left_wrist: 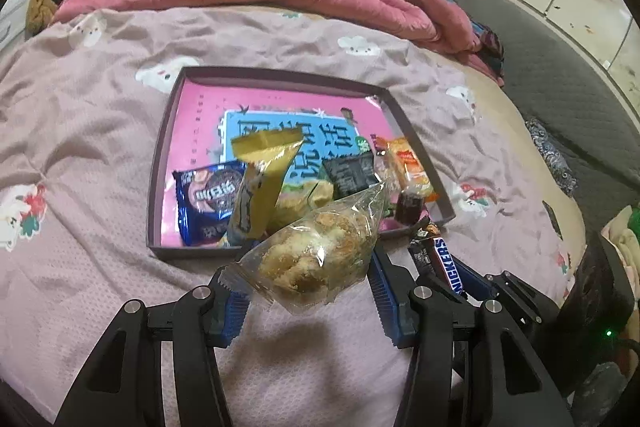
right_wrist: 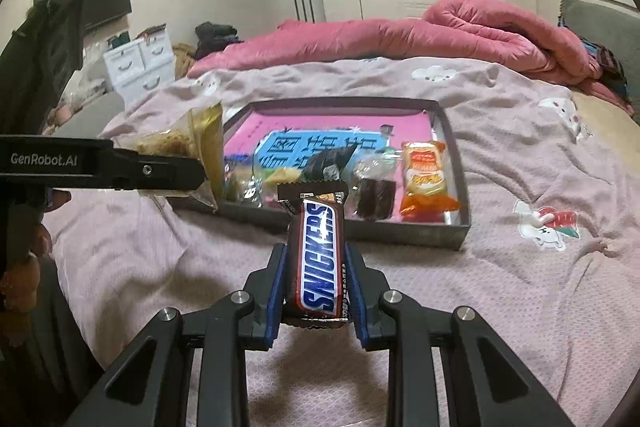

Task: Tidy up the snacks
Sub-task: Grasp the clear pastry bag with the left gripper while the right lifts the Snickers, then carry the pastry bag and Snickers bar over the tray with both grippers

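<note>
You're most of the way there I'd say: the shallow box [left_wrist: 160, 163] on the bedspread [left_wrist: 80, 131] already has a handful of snacks lined up along its near edge, and the only two I can see outside it are the ones you're carrying. Your left gripper [left_wrist: 308, 281] points down toward the box from just short of its near wall, jaws about half-wide around the clear bag of crumbly pastry [left_wrist: 316, 255]. Your right gripper [right_wrist: 316, 291], beside it, is clamped narrow on the Snickers bar [right_wrist: 320, 259].

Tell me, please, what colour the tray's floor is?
Bright pink with a blue panel, the tray shows it best in the left wrist view.
</note>
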The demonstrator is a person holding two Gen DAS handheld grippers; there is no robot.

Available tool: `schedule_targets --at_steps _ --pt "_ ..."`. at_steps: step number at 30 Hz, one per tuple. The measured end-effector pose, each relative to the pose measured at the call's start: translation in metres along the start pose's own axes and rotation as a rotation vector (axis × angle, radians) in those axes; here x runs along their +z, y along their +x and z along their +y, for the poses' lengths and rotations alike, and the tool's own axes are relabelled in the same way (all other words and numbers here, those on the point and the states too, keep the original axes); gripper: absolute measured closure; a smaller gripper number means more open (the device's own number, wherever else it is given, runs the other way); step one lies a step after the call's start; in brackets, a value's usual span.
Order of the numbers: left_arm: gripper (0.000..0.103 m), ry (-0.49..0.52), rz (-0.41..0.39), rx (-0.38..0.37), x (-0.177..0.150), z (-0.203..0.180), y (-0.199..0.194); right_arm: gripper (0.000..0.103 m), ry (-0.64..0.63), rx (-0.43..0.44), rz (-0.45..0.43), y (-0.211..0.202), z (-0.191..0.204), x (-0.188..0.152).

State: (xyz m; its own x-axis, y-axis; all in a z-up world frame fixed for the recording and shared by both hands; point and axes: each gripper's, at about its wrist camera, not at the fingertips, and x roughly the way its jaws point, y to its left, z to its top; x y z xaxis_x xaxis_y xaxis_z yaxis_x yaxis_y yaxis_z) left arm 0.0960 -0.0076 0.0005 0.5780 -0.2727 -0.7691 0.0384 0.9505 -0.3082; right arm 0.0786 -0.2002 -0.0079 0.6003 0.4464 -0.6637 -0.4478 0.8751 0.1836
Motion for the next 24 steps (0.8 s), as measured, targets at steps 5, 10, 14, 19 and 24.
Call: schedule_targets --at_steps 5,10,14,19,24 --pt "0.048 0.004 -0.013 0.002 0.004 -0.005 -0.003 0.074 0.013 -0.022 -0.042 -0.008 -0.007 0.006" --pt "0.048 0.007 -0.015 0.009 0.01 -0.01 -0.001 0.074 0.042 -0.05 -0.069 -0.011 -0.021 0.015" --pt "0.048 0.016 -0.018 0.017 0.016 -0.015 0.004 0.074 0.058 -0.067 -0.085 -0.012 -0.03 0.019" --pt "0.048 0.025 -0.014 0.032 0.022 -0.022 0.012 0.074 0.069 -0.075 -0.103 -0.01 -0.037 0.025" --pt "0.048 0.029 -0.011 0.037 0.029 -0.026 0.019 0.074 0.083 -0.075 -0.117 -0.007 -0.043 0.03"
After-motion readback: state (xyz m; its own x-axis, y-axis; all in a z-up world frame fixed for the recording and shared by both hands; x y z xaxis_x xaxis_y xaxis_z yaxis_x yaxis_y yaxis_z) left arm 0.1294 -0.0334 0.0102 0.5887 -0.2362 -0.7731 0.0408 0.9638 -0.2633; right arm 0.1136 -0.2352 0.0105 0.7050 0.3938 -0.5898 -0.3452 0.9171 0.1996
